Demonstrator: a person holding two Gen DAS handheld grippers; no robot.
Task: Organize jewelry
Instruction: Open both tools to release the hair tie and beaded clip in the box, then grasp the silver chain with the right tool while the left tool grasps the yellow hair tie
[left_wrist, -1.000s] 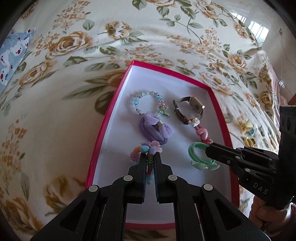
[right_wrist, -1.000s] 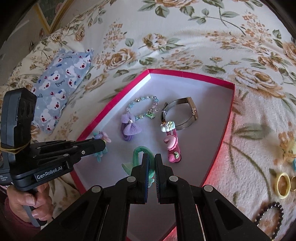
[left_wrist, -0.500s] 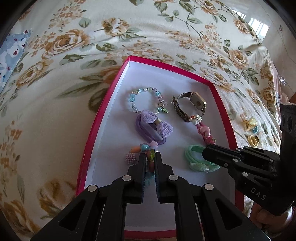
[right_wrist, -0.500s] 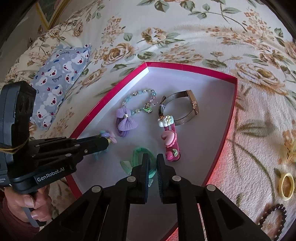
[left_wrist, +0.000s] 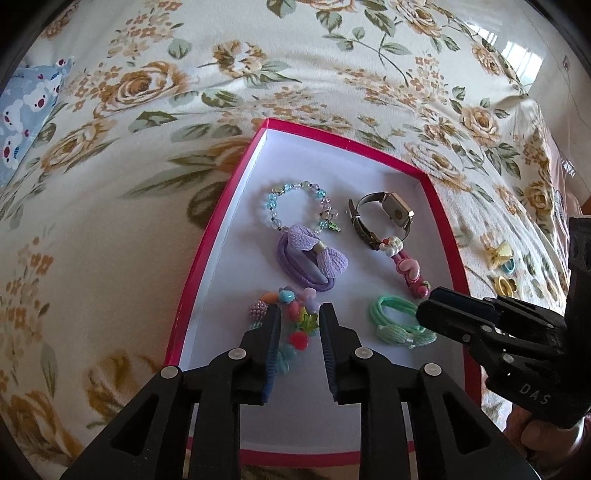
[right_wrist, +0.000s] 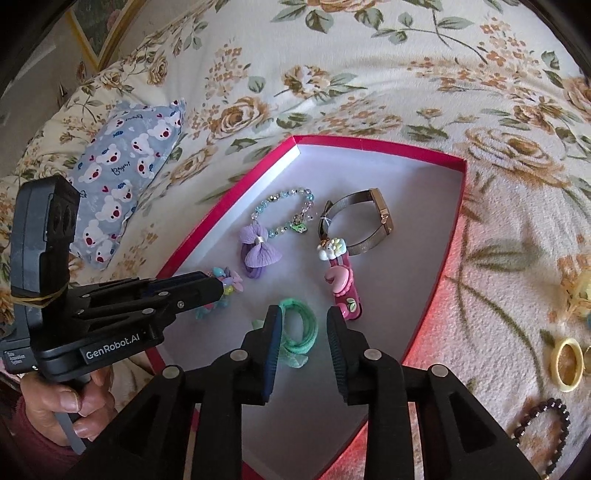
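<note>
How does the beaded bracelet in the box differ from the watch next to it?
The bracelet is a loop of pale blue and clear beads with a small green charm; the watch has a grey-brown band and a gold square case. The bracelet lies flat; the watch stands on edge. Both lie in the red box.

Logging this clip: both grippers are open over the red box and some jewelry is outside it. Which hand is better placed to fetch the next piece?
Right, probably. The yellow ring and dark bead bracelet lie on the bedspread beside the right gripper; the left gripper is at the red box's far side.
</note>
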